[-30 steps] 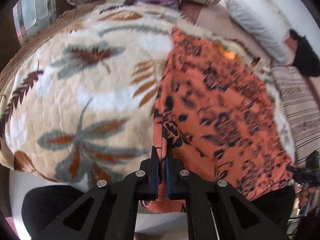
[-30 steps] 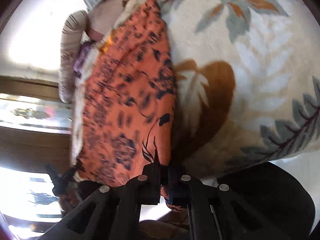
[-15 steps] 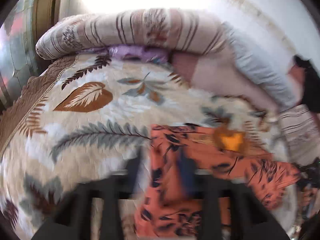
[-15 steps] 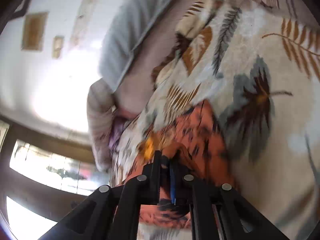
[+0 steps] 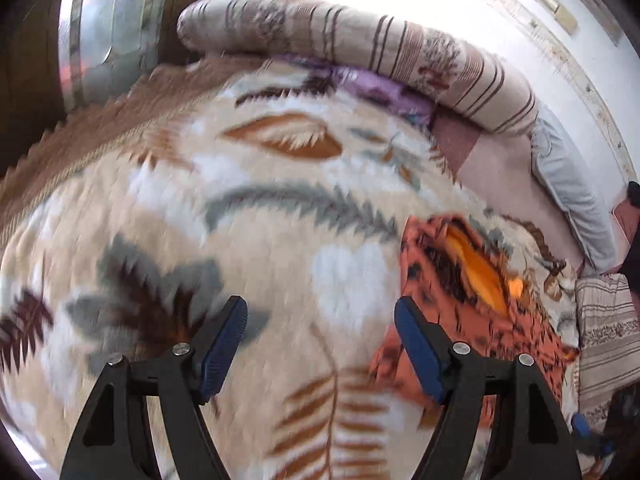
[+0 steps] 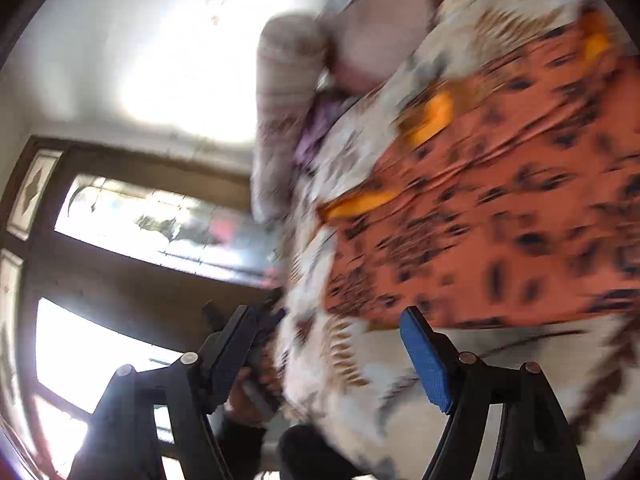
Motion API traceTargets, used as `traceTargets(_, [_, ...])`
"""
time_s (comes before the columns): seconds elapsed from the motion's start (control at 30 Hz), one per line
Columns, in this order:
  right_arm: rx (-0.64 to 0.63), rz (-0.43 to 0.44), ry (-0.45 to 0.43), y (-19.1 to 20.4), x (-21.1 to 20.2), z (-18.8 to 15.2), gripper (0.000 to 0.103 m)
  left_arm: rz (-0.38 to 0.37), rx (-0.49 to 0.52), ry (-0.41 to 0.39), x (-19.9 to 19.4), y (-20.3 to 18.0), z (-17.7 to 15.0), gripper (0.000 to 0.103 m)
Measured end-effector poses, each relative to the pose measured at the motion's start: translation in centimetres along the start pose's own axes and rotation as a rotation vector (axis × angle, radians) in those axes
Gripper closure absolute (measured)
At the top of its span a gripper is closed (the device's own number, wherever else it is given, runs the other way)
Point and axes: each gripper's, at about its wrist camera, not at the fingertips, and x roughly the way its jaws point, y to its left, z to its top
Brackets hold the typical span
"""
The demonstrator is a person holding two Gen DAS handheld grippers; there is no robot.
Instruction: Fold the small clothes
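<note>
An orange garment with dark print and yellow lining (image 5: pixel 472 304) lies folded on the leaf-patterned blanket (image 5: pixel 248 232). It also shows in the right wrist view (image 6: pixel 500 208), spread across the blanket (image 6: pixel 348 364). My left gripper (image 5: pixel 320 328) is open and empty, above the blanket just left of the garment. My right gripper (image 6: pixel 328 340) is open and empty, near the garment's lower edge. Both views are blurred by motion.
A striped rolled bolster (image 5: pixel 360 44) and a purple cloth (image 5: pixel 380 88) lie at the bed's head. A grey pillow (image 5: pixel 568 192) and a striped cushion (image 5: pixel 608 336) sit at the right. A window with a dark wooden frame (image 6: pixel 132 232) is beside the bed.
Both grippers were shut on the garment's edge and carried it up over itself. They have opened and let go, and the garment lies folded on the blanket.
</note>
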Motion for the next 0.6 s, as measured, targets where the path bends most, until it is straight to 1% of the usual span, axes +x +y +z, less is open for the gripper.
traceTargets(0.03, [-0.024,0.045,0.092,1.4,3.1,0.2,0.026,-0.02,-0.012,0.025,-0.3,0.4,-0.9,0.026])
traceTargets(0.07, [-0.055,0.02,0.106,2.6,5.2,0.0,0.026,-0.029,-0.005,0.044,-0.8,0.5,-1.8,0.026])
traceTargets(0.1, [-0.061,-0.016,0.083,3.4,6.3,-0.4,0.026,-0.028,0.013,0.053,-1.2,0.5,-2.7,0.026])
traceTargets(0.13, [-0.027,0.011,0.088,3.5,6.8,-1.1,0.026,-0.035,0.03,0.046,-1.7,0.6,-3.5,0.026])
traceTargets(0.17, [0.02,0.056,0.091,3.1,6.7,-1.9,0.026,-0.041,0.042,0.035,-2.2,0.6,-4.2,0.026])
traceTargets(0.2, [0.046,0.072,0.079,2.6,5.9,-3.0,0.026,-0.044,0.05,0.034,-2.6,0.7,-4.8,0.026])
traceTargets(0.27, [0.063,0.065,0.045,1.5,3.5,-5.1,0.026,-0.059,0.059,0.042,-2.7,1.0,-5.8,0.026])
traceTargets(0.3, [0.087,0.051,0.011,0.5,1.7,-6.0,0.026,-0.056,0.062,0.052,-2.3,0.9,-6.1,0.026])
traceTargets(0.37, [0.15,0.024,-0.07,-1.9,-1.4,-6.8,0.025,-0.064,0.061,0.071,-1.8,0.8,-6.8,0.026])
traceTargets(0.43, [0.248,0.009,-0.184,-4.7,-5.6,-7.7,0.021,-0.067,0.048,0.09,-1.3,0.7,-7.2,0.026])
traceTargets(0.5, [0.315,-0.012,-0.298,-7.2,-9.1,-8.5,0.019,-0.085,0.04,0.09,-1.2,0.4,-7.5,0.026])
traceTargets(0.57, [0.382,-0.028,-0.373,-9.0,-11.9,-9.1,0.019,-0.085,0.029,0.092,-1.1,0.0,-7.6,0.026])
traceTargets(0.6, [0.407,-0.021,-0.41,-10.0,-13.0,-9.4,0.019,-0.096,0.023,0.096,-0.9,-0.3,-7.7,0.026])
